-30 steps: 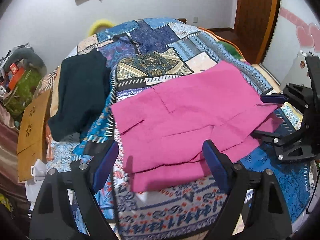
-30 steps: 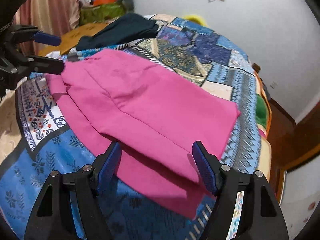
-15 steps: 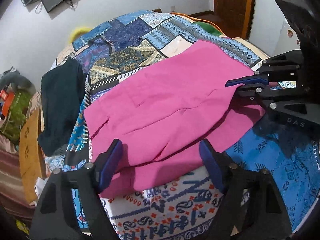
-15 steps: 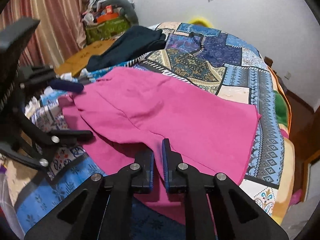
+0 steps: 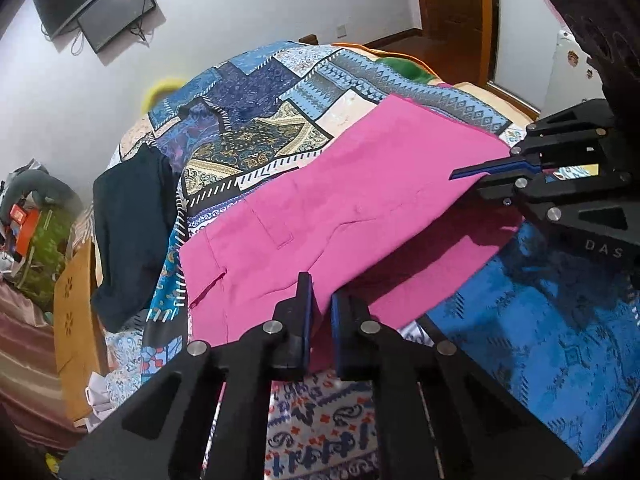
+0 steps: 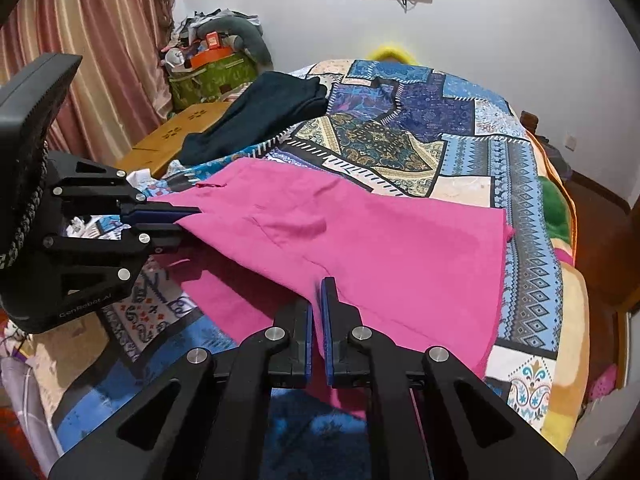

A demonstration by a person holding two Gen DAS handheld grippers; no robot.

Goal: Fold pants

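Pink pants [image 5: 352, 204] lie on a patchwork bedspread [image 5: 260, 96], one layer over another. My left gripper [image 5: 320, 300] is shut on the near edge of the upper pink layer at the waist end and holds it a little off the bed. My right gripper [image 6: 318, 300] is shut on the same upper layer's near edge further toward the leg end [image 6: 400, 248]. Each gripper shows in the other's view: the right one [image 5: 460, 176] at the right, the left one [image 6: 196, 212] at the left. The lower pink layer [image 5: 440, 276] stays flat underneath.
A dark folded garment [image 5: 132, 232] lies at the bed's far left side, also in the right wrist view [image 6: 260, 116]. A wooden side table [image 6: 176, 136] and a cluttered green bag [image 6: 212, 72] stand beyond it. A door [image 5: 456, 4] is at the far right.
Both grippers went from open to shut on the near edge of the upper pink layer, the right one first, then the left. That edge now lifts off the lower layer.
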